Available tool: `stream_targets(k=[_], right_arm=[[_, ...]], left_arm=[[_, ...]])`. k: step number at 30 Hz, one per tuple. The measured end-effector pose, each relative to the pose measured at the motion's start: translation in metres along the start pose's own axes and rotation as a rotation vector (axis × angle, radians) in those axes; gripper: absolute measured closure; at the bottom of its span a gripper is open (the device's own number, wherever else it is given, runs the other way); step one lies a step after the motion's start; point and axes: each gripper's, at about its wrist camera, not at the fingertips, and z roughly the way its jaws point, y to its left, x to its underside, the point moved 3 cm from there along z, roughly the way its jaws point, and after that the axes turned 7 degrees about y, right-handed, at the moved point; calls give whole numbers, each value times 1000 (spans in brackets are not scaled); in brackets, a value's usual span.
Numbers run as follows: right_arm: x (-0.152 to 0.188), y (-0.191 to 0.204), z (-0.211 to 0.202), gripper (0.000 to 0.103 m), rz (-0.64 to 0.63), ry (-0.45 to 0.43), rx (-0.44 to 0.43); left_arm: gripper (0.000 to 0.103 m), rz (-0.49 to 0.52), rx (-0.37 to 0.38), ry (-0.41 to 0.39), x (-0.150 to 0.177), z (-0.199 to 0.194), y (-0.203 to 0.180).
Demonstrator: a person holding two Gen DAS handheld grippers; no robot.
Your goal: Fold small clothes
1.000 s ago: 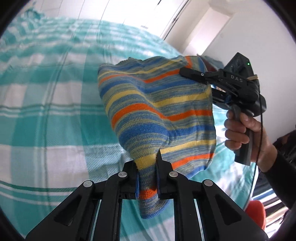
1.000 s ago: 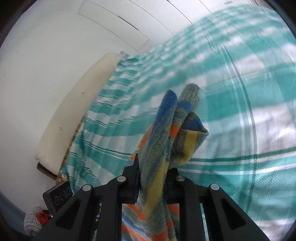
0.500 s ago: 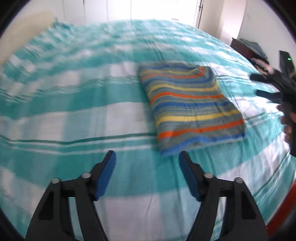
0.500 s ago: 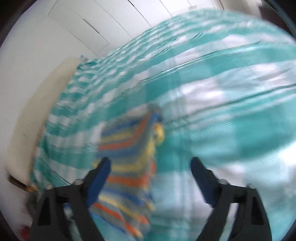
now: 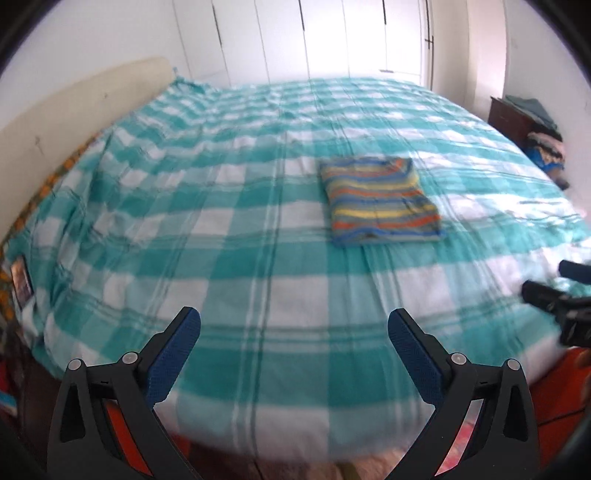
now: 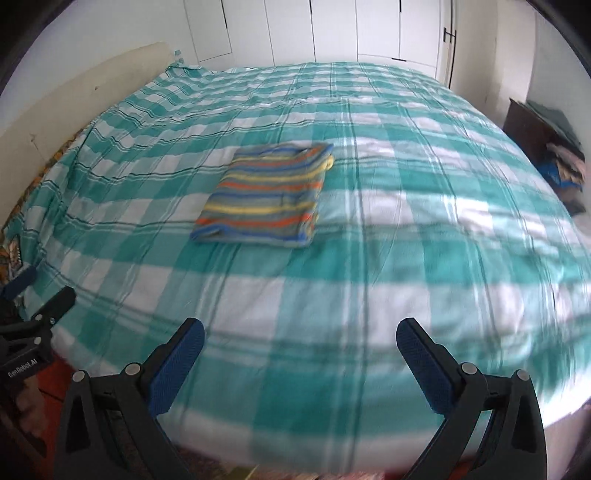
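A folded striped garment (image 5: pixel 384 201) in blue, yellow and orange lies flat on the teal-and-white checked bed (image 5: pixel 240 266), right of centre in the left wrist view. In the right wrist view the garment (image 6: pixel 266 195) sits left of centre. My left gripper (image 5: pixel 293 317) hangs over the bed's near edge, well short of the garment, its jaws opening wide with nothing between them. My right gripper (image 6: pixel 300 326) is open and empty, also back at the near edge. Each gripper shows at the other view's side edge: the right gripper (image 5: pixel 550 280), the left gripper (image 6: pixel 40 290).
A cream headboard (image 5: pixel 74 103) runs along the bed's left side. White wardrobe doors (image 6: pixel 332 29) stand behind the bed. A dark cabinet (image 6: pixel 524 125) with piled clothes (image 6: pixel 565 162) is at the right. Red floor shows below the bed's near edge.
Both grippers let go of the striped garment, which dropped folded onto the bed. Both jaws spread wide and both hands pulled back toward the near edge, so the garment looks smaller.
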Motion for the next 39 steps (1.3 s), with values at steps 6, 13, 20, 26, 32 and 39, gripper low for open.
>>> stream_targets(k=[6, 13, 20, 26, 32, 39], right_arm=[[23, 27, -46, 0, -49, -41, 40], [34, 54, -82, 0, -99, -73, 33], [38, 66, -93, 0, -136, -85, 65], [34, 62, -92, 0, -132, -67, 80], [32, 63, -94, 0, -137, -53, 81], [28, 67, -95, 0, -132, -29, 75]], left_arm=[[1, 6, -26, -5, 11, -35, 3], [1, 7, -11, -3, 18, -55, 7], [1, -1, -4, 32, 20, -55, 4], [1, 0, 0, 47, 22, -56, 5], [1, 12, -5, 84, 21, -55, 8], [1, 20, -9, 73, 18, -64, 10]])
